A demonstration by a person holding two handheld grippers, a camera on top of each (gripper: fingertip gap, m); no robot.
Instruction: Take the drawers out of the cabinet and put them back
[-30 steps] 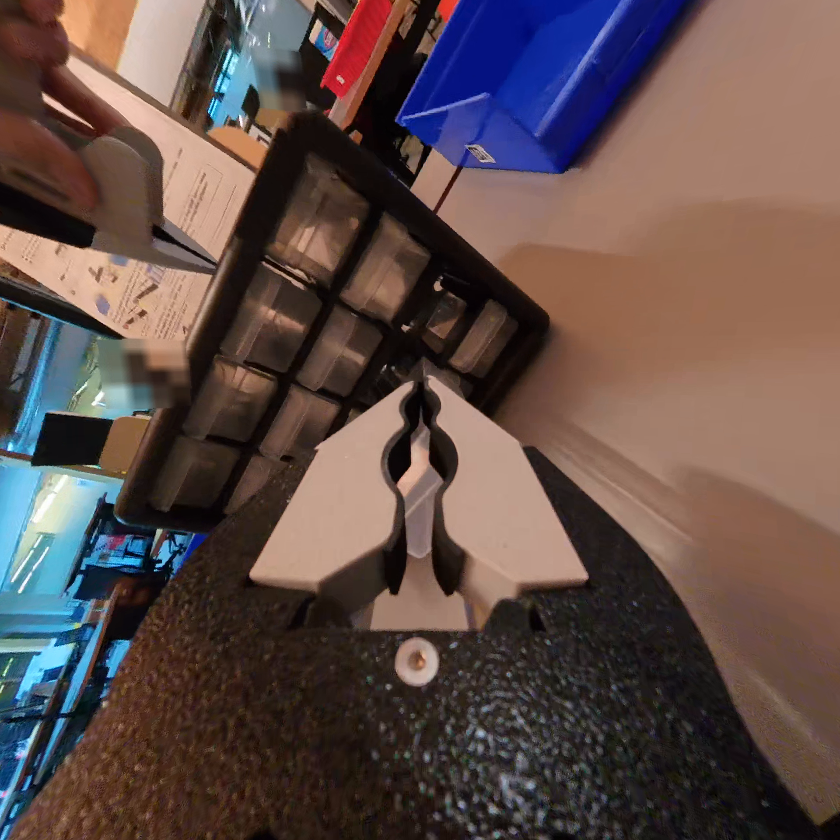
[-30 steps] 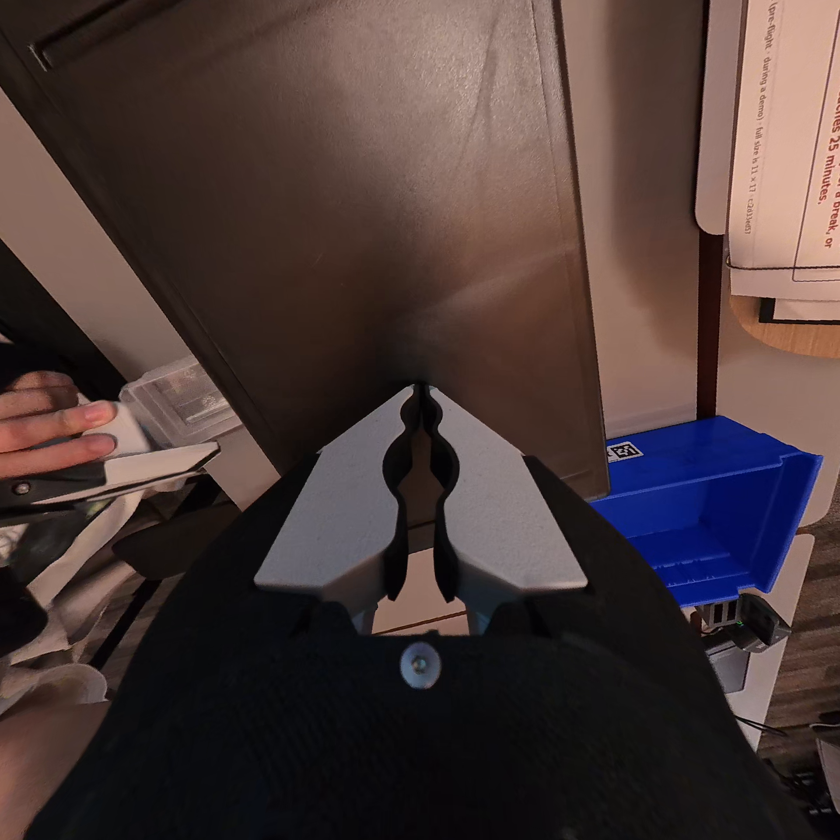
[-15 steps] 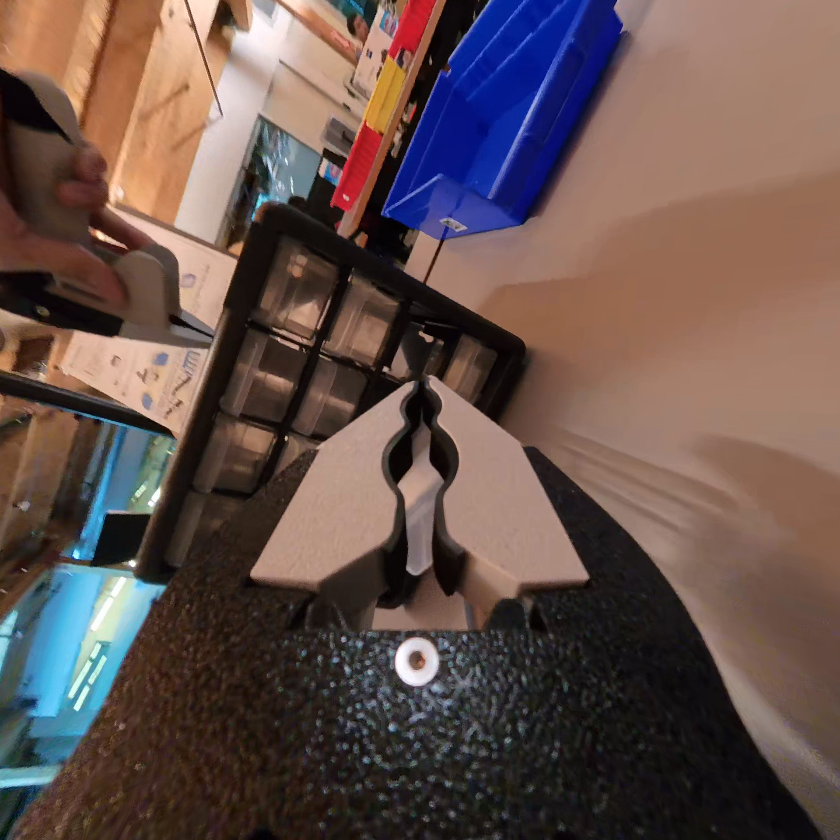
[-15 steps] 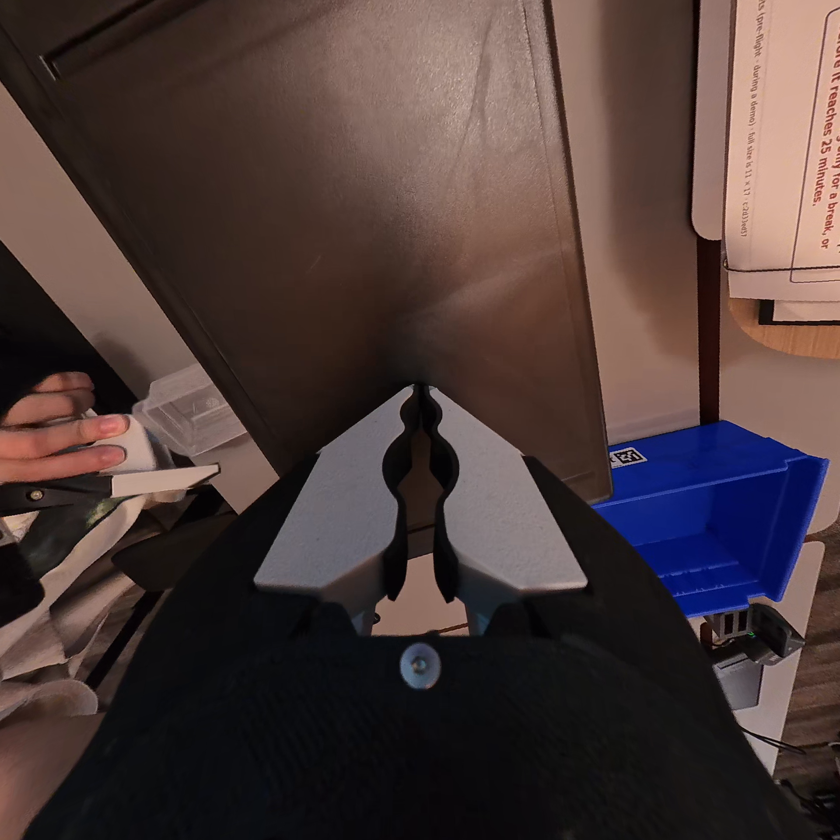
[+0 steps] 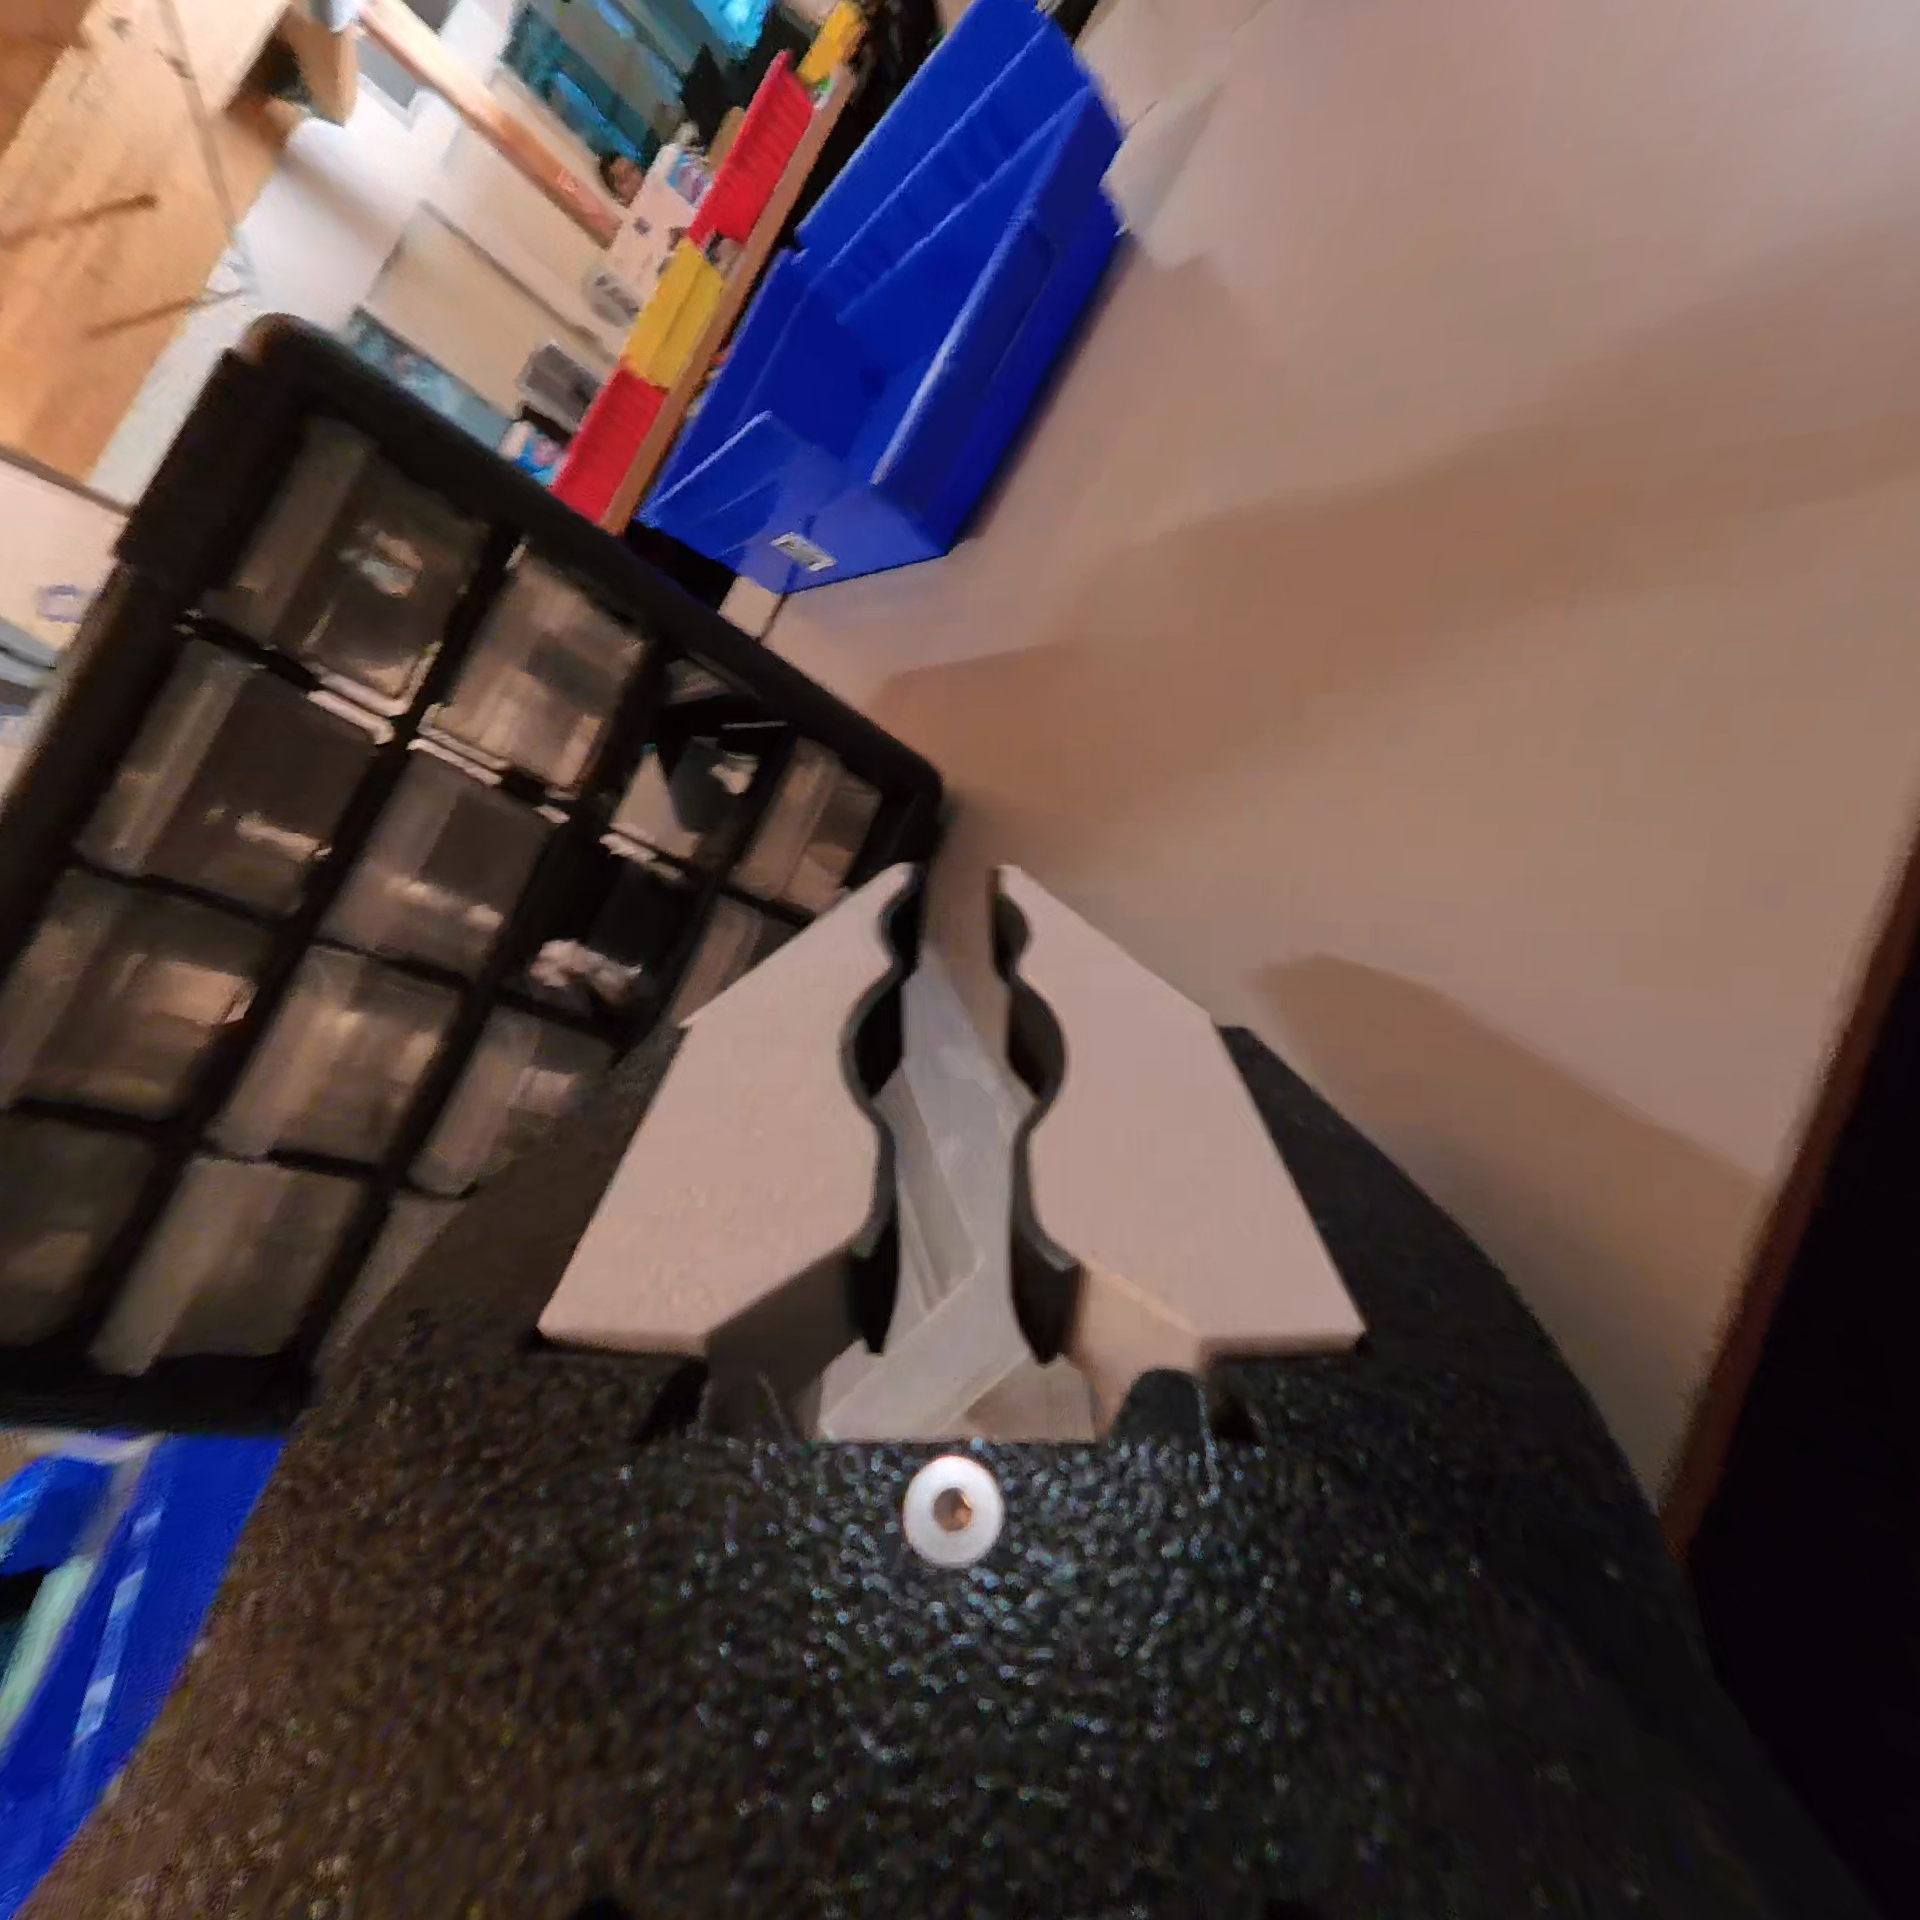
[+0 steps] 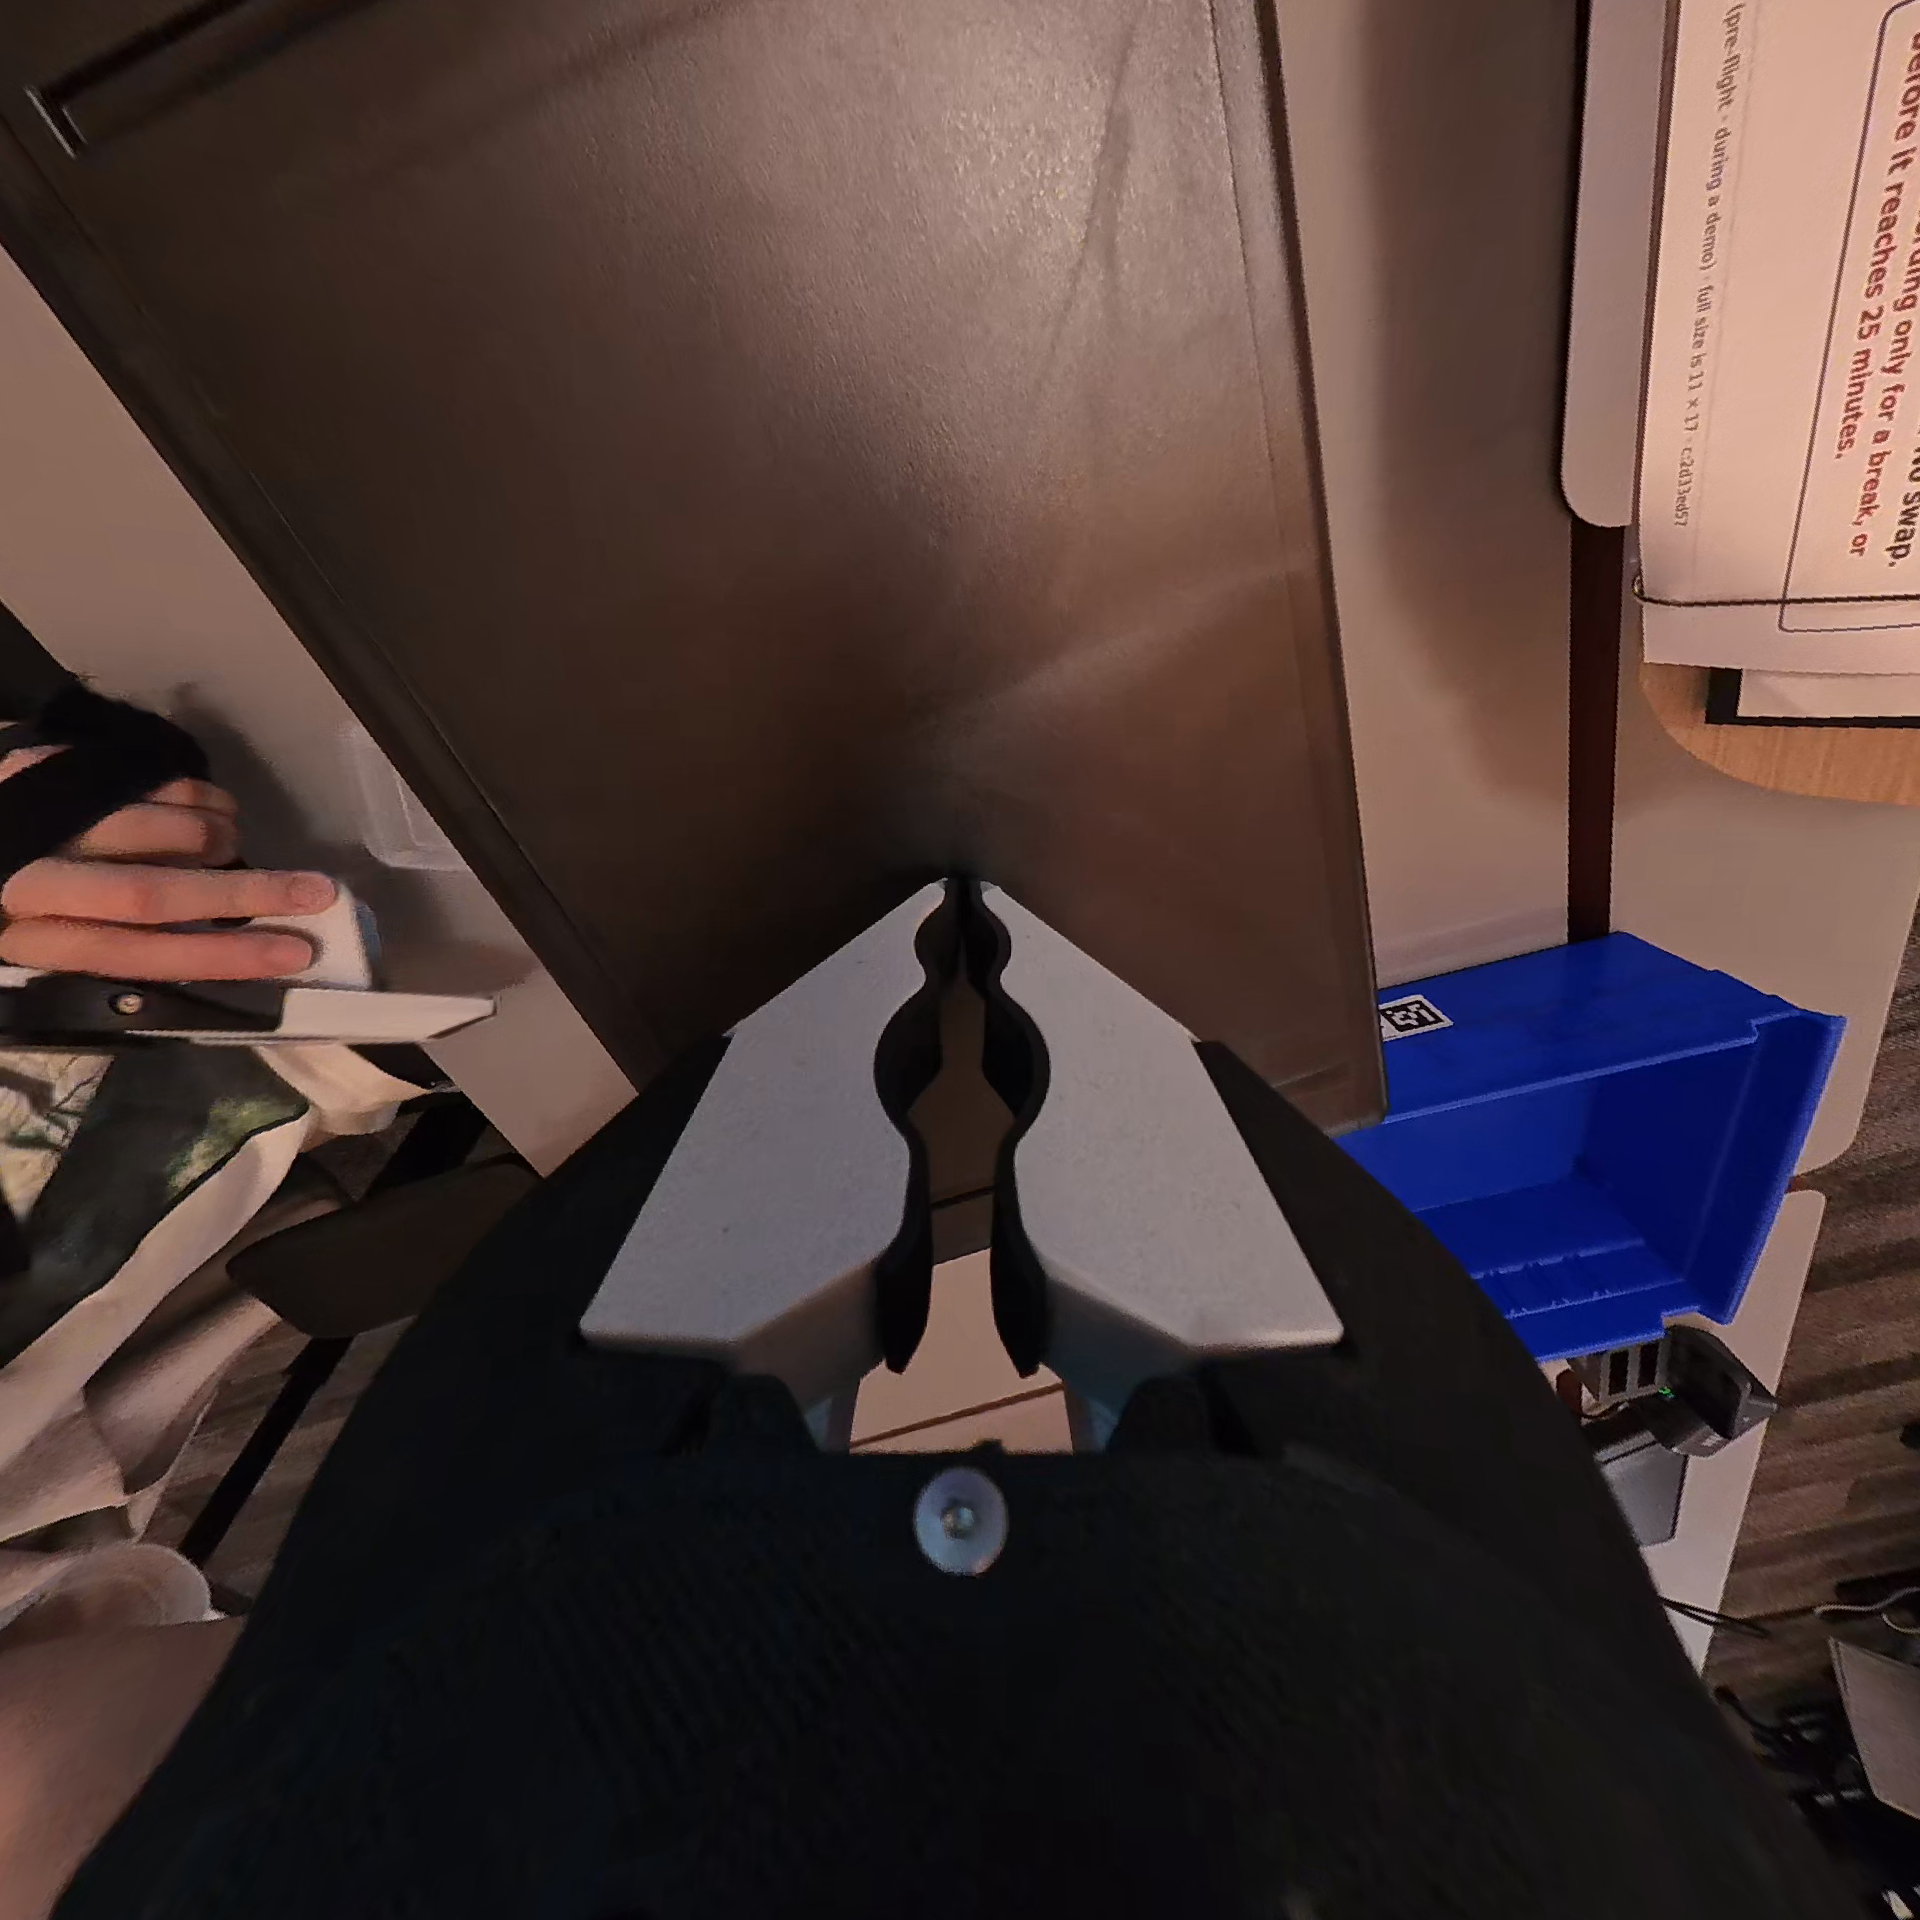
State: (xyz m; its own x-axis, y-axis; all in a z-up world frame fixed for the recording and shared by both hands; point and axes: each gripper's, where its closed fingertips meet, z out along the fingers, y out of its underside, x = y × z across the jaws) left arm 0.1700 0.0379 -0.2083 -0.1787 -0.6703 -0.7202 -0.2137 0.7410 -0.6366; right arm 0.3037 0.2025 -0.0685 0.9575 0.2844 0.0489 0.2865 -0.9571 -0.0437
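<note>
The black cabinet [image 5: 312,831] with several clear drawers stands on the beige table [image 5: 1455,623], left of my left gripper [image 5: 958,883]. Its jaws stand slightly parted, and a clear drawer [image 5: 951,1143] lies between them, low over the table. At least one cabinet slot [image 5: 707,727] looks empty. My right gripper [image 6: 958,888] is shut and empty, its tips against the cabinet's dark outer panel [image 6: 779,468]. In the right wrist view the left gripper [image 6: 457,1006] and the hand holding it show at the left, with a blurred clear drawer [image 6: 405,790] just beyond.
A blue bin [image 5: 914,343] sits on the table behind the cabinet and also shows in the right wrist view [image 6: 1610,1143]. Another blue bin [image 5: 83,1558] is at the lower left. Printed sheets [image 6: 1787,312] hang at the right. The table edge [image 5: 1787,1195] runs at the right.
My left gripper's jaws have parted from their shut grip on the drawer, and the gripper has swung right, closer to the cabinet front. The right gripper has stayed pressed on the cabinet.
</note>
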